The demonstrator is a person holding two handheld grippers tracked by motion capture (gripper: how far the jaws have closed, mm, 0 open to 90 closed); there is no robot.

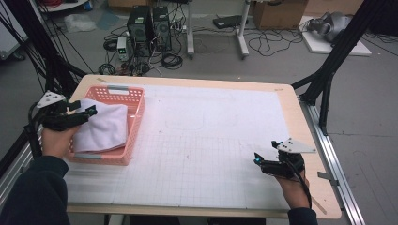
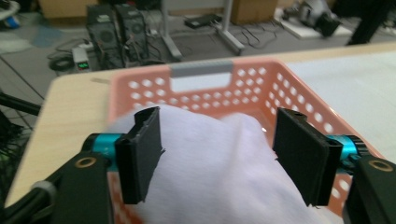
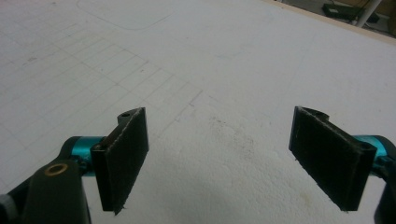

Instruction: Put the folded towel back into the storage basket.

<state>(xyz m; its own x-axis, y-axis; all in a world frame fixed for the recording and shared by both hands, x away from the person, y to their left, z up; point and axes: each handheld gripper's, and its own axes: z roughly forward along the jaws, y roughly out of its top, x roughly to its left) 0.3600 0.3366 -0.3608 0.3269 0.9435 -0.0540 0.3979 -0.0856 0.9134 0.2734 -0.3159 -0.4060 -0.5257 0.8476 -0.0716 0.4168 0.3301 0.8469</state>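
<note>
Hovering at the near left side of the pink basket (image 1: 133, 123), the left gripper (image 1: 89, 111) had its jaws spread apart, with the white towel (image 1: 104, 127) bulging up between them but neither pad pressing on it. In the left gripper view the towel (image 2: 219, 163) lay directly ahead of and below the pads (image 2: 144, 149), folded into a soft mound inside the basket (image 2: 299, 93), whose grey handle sat beyond the gripper's tips. The person's left hand (image 1: 56, 140) held that gripper just outside the basket's wall.

Well apart from it, the right gripper (image 1: 258, 159) rested low over the white gridded mat (image 1: 211, 140), jaws standing wide with nothing between them. In the right gripper view only bare mat (image 3: 210, 70) lay ahead of its pads (image 3: 123, 154).
</note>
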